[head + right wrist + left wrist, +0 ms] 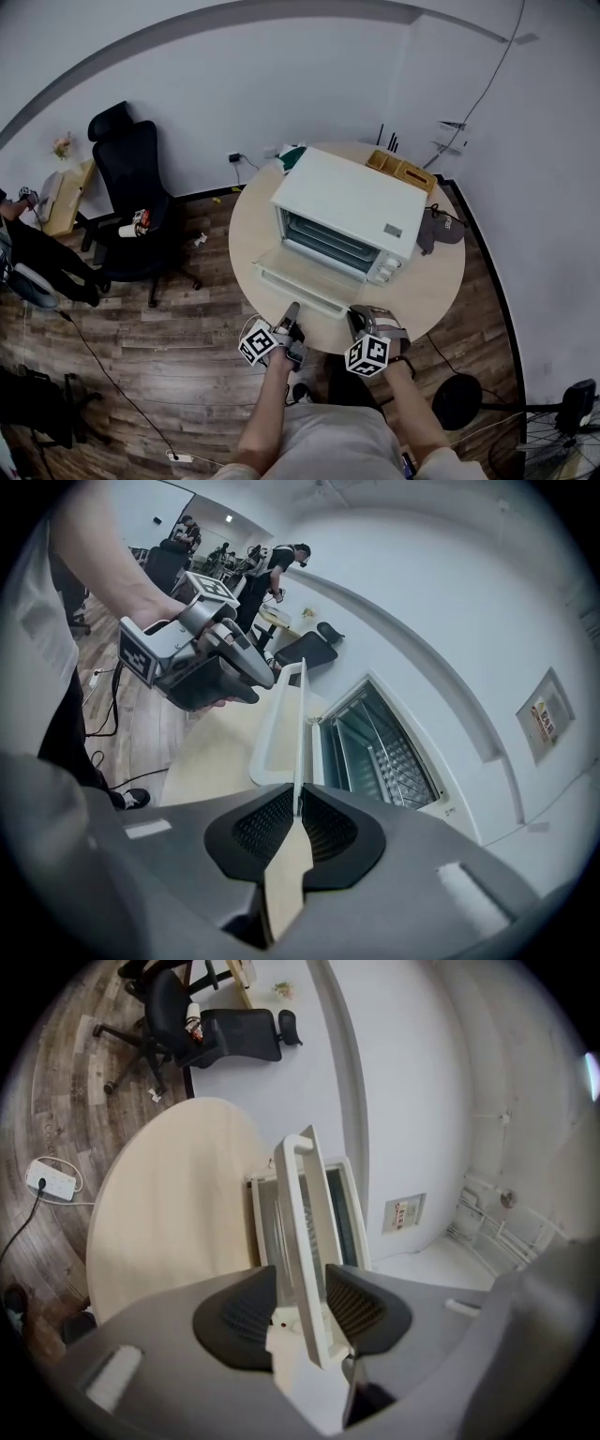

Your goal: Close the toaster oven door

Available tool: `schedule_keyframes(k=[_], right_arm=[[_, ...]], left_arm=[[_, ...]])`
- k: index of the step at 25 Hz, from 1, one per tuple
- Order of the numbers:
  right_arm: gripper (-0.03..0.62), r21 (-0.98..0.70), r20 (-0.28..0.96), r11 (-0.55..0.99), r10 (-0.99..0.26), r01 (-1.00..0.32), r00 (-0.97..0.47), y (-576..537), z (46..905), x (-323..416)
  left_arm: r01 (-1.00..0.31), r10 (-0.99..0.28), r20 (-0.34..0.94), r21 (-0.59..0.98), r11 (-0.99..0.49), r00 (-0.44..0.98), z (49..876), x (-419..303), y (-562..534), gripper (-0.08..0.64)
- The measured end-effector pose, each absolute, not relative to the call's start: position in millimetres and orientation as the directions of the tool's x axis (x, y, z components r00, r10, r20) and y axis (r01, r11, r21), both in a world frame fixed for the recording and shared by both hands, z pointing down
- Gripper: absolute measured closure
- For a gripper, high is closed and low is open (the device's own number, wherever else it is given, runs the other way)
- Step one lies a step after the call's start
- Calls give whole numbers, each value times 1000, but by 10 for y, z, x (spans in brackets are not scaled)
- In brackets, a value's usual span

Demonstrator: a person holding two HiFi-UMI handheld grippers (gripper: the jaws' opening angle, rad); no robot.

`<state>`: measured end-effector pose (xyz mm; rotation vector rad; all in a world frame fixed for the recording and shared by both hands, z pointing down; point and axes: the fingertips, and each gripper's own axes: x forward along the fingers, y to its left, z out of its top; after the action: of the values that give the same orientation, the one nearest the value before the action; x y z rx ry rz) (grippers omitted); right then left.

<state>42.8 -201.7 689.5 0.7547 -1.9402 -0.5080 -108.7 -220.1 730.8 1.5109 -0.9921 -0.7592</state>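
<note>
**Oven door down flat, both tongs at its front edge, grip uneven**

The oven (347,202) sits in the middle of the table (431,281), its door (300,277) dropped open toward 7 o'clock. The left tongs (292,314) stand apart around the handle (305,1213), with a gap beside one pad. The right tongs (360,317) are pinched together on the door's thin edge. A lift now would likely pull from one side only, so the edge could slip free, or the door could twist and drop back.
</note>
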Motion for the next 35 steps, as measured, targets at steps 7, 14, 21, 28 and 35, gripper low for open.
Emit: schedule_keyframes(k=[7, 14, 21, 28, 35], right_arm=[[566, 641, 615, 710, -703, -293, -357, -2072, 6832, 455], [566, 645, 606, 701, -712, -305, -355, -2119, 6770, 477], [566, 632, 599, 692, -722, -349, -347, -2179, 6701, 484], [565, 624, 587, 679, -734, -388, -341, -2260, 6631, 520], [558, 546, 554, 651, -752, -527, -357, -2285, 6523, 537]], left_arm=[[-165, -888, 7, 983, -77, 460, 7275, -991, -2355, 382], [-89, -876, -91, 985, -150, 474, 7198, -899, -2542, 380], [-35, -872, -136, 985, -172, 471, 7128, -876, -2659, 388], [24, -881, -182, 981, -190, 437, 7013, -847, -2734, 394], [0, -878, -158, 984, -178, 451, 6995, -834, -2777, 396]])
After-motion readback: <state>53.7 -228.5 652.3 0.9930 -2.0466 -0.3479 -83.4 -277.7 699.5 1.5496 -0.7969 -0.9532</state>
